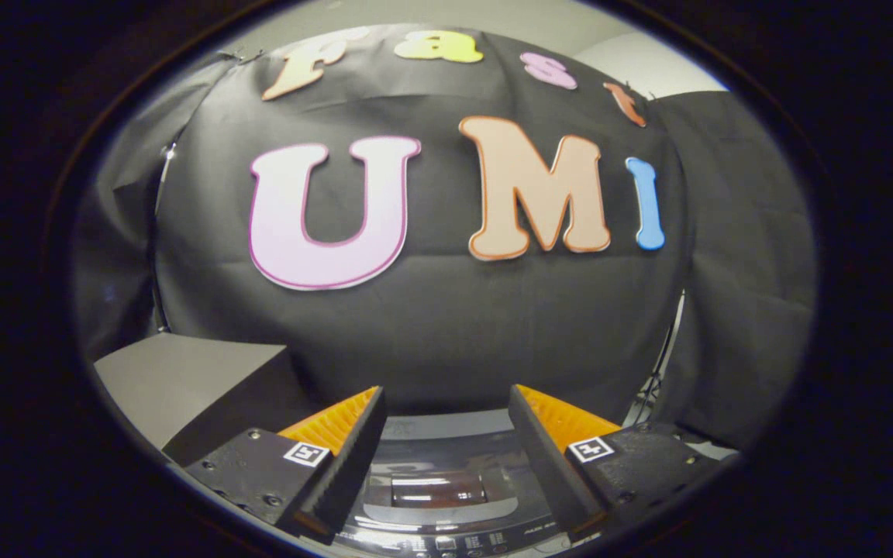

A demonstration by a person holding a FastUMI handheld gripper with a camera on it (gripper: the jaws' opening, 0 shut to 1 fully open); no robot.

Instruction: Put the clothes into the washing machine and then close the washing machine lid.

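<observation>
My gripper point(446, 403) is held high and level, facing the booth's black cloth wall. Its two fingers stand wide apart with nothing between them, so it is open. Below and between the fingers lies the top of the washing machine point(439, 496): a glossy dark lid with a shiny window and a strip of controls along its near edge. The lid looks flat and down, though the fingers hide much of it. No clothes can be made out here.
A grey box-like block point(183, 380) stands left of the left finger, beside the machine. The black cloth wall point(431, 325) hangs just behind the machine. A thin stand or cable point(660, 372) runs down at the right.
</observation>
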